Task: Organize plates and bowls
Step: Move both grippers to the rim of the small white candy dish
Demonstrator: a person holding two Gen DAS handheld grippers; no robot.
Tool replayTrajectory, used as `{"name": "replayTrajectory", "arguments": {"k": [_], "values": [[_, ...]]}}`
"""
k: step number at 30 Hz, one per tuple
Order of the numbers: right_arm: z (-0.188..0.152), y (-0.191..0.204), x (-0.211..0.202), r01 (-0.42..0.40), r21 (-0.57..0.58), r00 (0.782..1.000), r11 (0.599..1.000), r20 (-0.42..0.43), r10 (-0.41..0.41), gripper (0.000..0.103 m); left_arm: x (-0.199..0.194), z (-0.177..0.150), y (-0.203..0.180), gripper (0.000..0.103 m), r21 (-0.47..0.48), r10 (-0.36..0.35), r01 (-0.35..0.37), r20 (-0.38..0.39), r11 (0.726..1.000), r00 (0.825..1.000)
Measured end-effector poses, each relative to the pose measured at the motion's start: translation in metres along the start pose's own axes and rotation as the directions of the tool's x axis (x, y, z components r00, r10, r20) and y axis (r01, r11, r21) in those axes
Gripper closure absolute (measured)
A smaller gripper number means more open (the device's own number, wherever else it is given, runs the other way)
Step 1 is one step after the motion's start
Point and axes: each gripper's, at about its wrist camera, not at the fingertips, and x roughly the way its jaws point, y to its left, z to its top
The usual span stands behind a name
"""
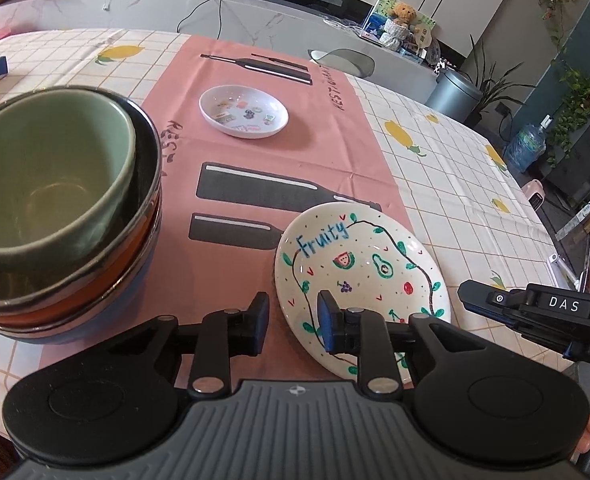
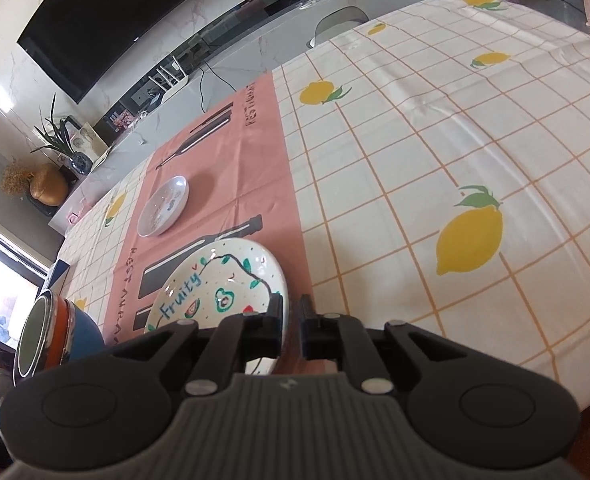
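Behind the table ran a pale marble counter, with a dark television screen (image 2: pixel 115 20) on the wall at the upper left of the right wrist view and potted plants at the far right of the left wrist view. A lemon-print checked tablecloth (image 2: pixel 435 140) covered the table, and a pink runner (image 1: pixel 263 168) printed with dark bottle shapes lay down its middle.

At the left of the left wrist view stood a stack of bowls (image 1: pixel 63 220), a green bowl (image 1: pixel 47 176) nested on top of dark, orange and blue ones. A small white dish (image 1: pixel 244 111) with tiny coloured pictures sat alone on the runner, above centre and well apart from everything else. Lower, right of centre, lay the "Fruity" plate (image 1: pixel 359 264), on the right edge of the runner and partly on the checked cloth.

The left gripper (image 1: pixel 293 320) hung at the bottom centre of its view, jaws partly apart with nothing between them; its right finger (image 1: pixel 327 320) showed in front of the plate's near left part, the left finger over the bare runner.

The right gripper (image 2: pixel 293 330) sat at the plate's right rim in the lower middle of its view. Its jaws stood only a narrow slit apart, the rim in the gap; whether the pads pressed on it could not be told
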Motion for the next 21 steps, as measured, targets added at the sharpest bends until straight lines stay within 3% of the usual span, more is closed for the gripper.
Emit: {"name": "replayTrajectory", "arguments": {"k": [3,9,13,21], "values": [[0.005,0.006,-0.005,0.006,-0.031,1.000,1.000,0.019,-0.005,0.079,-0.005,0.009,-0.005,0.067,0.012,0.001,-0.001,0.012,1.000,1.000],[0.016,0.031,-0.006,0.055,-0.143,0.996,0.988,0.076,-0.045,0.074,-0.009,0.032,-0.008,0.065,-0.042,0.038,-0.036,0.052,0.998,0.998],[0.030,0.043,0.000,0.009,-0.153,0.997,0.988,0.073,0.002,0.073,-0.009,0.053,-0.004,0.065,-0.100,0.062,-0.054,0.083,0.994,0.995],[0.060,0.071,0.018,-0.045,-0.159,0.995,0.986,0.083,0.059,0.059,0.000,0.092,0.004,0.060,-0.213,0.114,-0.085,0.126,0.973,0.985]]}}
